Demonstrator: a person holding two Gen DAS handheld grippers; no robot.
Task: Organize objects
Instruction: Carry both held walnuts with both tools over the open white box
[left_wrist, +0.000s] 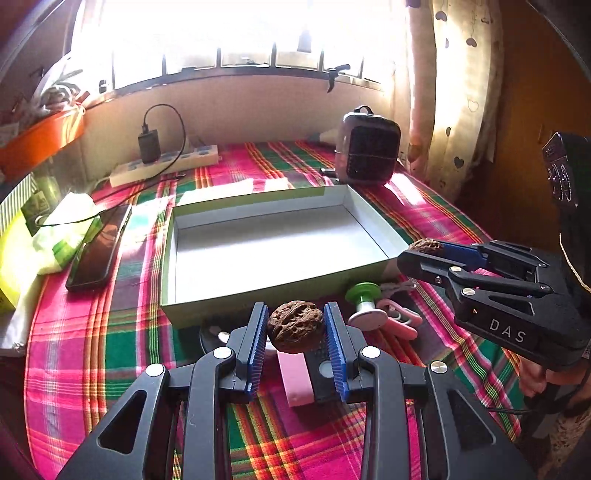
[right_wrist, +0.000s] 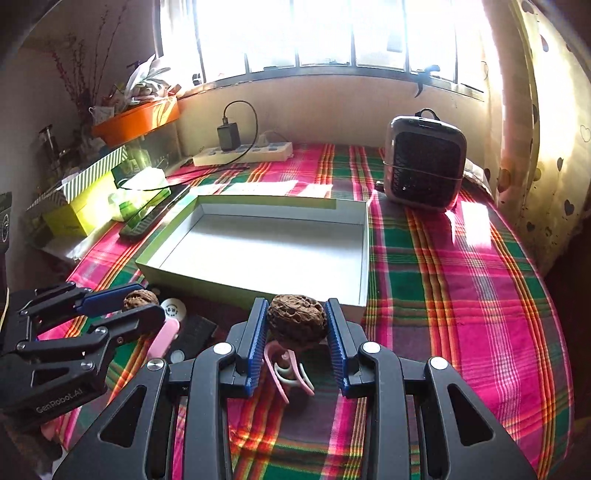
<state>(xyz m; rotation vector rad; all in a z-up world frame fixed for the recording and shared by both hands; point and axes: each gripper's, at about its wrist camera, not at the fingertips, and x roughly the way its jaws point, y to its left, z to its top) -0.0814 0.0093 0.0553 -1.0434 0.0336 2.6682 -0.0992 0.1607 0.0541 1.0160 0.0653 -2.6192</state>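
Observation:
My left gripper (left_wrist: 295, 325) is shut on a brown walnut (left_wrist: 295, 326), held above the plaid cloth just short of the near wall of the shallow white box (left_wrist: 258, 291). My right gripper (right_wrist: 297, 321) is shut on a second walnut (right_wrist: 297, 324) near the box's near right corner (right_wrist: 354, 302). Each gripper shows in the other's view: the right gripper (left_wrist: 424, 251) with its walnut (left_wrist: 426, 245) at the box's right edge, the left gripper (right_wrist: 142, 304) with its walnut (right_wrist: 140, 299) at lower left. The box holds nothing.
On the cloth below lie a pink bar (left_wrist: 295, 380), a black remote (left_wrist: 325, 365), a green-and-white spool (left_wrist: 364, 299), a pink clip (right_wrist: 284, 369) and keys (left_wrist: 397, 286). A phone (left_wrist: 98, 247) and tissue pack (left_wrist: 62, 229) lie left, a small heater (left_wrist: 369, 149) and power strip (left_wrist: 166, 164) behind.

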